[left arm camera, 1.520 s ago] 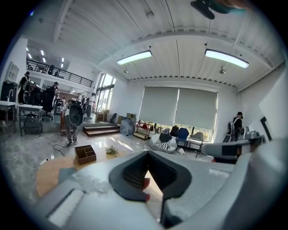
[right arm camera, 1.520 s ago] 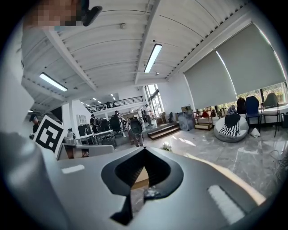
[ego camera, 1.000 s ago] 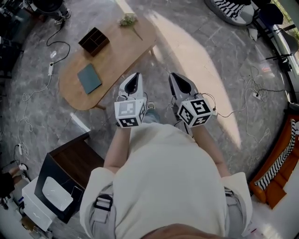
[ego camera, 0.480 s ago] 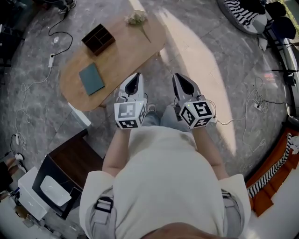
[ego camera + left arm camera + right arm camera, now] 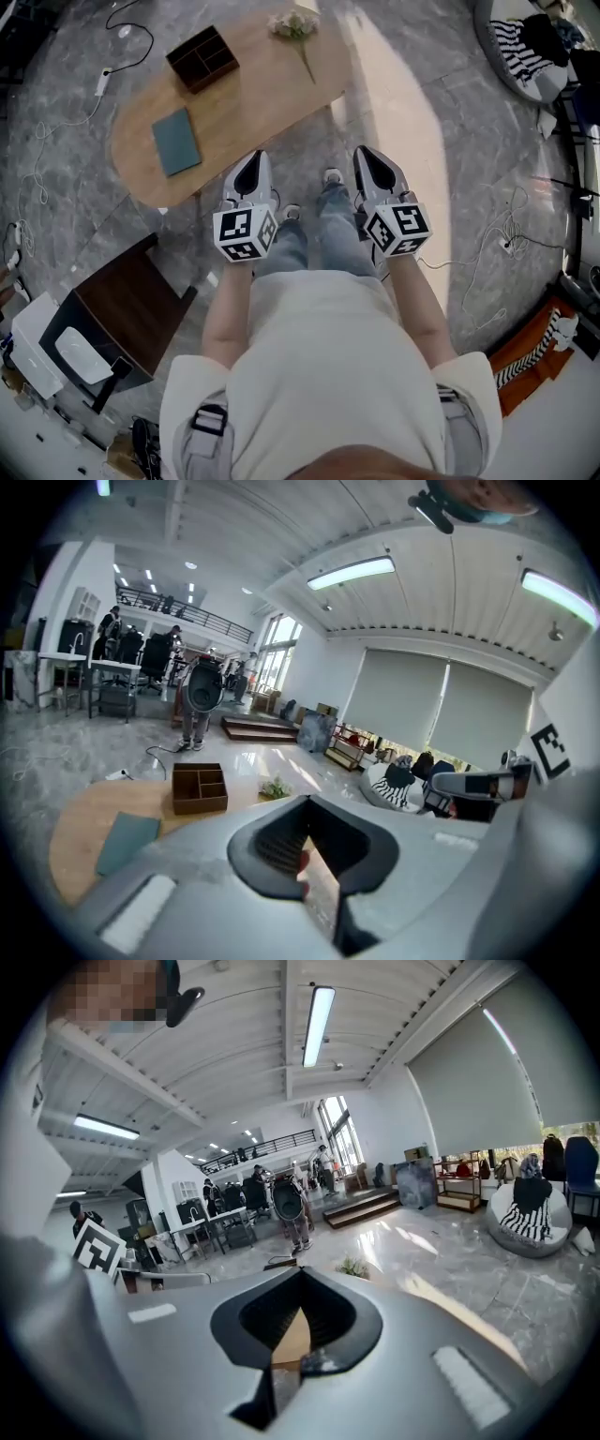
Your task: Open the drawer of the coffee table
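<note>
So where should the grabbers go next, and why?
Probably lower both toward the near side of the coffee table: the left gripper and right gripper are shut, empty and touching nothing, and no drawer shows yet, so its front must be found first.

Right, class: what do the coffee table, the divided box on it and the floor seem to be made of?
Coffee table: light wood or veneer, matt, warm even tan.
Box: dark brown wood, probably stained, thin partitions.
Floor: grey marble or marble-look tile, white veins, glossy where light reflects.
</note>
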A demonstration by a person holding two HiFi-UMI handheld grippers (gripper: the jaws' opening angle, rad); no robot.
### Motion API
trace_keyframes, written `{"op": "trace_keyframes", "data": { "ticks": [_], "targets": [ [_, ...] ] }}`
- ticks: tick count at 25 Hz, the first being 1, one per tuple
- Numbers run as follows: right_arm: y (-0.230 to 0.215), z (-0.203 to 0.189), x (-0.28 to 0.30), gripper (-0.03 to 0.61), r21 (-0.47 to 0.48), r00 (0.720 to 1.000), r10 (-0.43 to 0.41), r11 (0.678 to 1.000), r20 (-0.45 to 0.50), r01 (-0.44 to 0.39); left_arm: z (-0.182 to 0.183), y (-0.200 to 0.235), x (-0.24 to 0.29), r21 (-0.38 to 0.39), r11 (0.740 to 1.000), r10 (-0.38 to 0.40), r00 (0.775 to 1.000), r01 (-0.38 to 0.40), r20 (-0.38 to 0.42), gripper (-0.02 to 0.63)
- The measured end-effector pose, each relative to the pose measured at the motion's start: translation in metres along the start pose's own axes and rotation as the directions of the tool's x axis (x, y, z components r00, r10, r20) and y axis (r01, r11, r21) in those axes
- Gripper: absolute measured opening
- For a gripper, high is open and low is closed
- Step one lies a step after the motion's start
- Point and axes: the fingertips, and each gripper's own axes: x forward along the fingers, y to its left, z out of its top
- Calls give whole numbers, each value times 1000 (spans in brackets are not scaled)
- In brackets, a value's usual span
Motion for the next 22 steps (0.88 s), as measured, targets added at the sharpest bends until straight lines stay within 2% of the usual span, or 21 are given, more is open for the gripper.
{"op": "trace_keyframes", "data": {
  "ticks": [7,13,19,22],
  "targets": [
    [-48,-28,52,2,-23,989,73,997,-130,-77,-38,33,31,-100,982,155,987,-158,-31,2],
    [-89,-66,91,2,-38,967,108,992,-233,-120,-89,59,57,-202,941,259,962,-271,-85,2],
    [-124,-105,127,2,-66,936,151,981,-317,-181,-149,80,81,-243,898,338,929,-366,-152,2],
    [-141,-131,147,2,-75,920,160,977,-357,-198,-180,90,94,-265,879,358,915,-397,-184,29]
  ]
}}
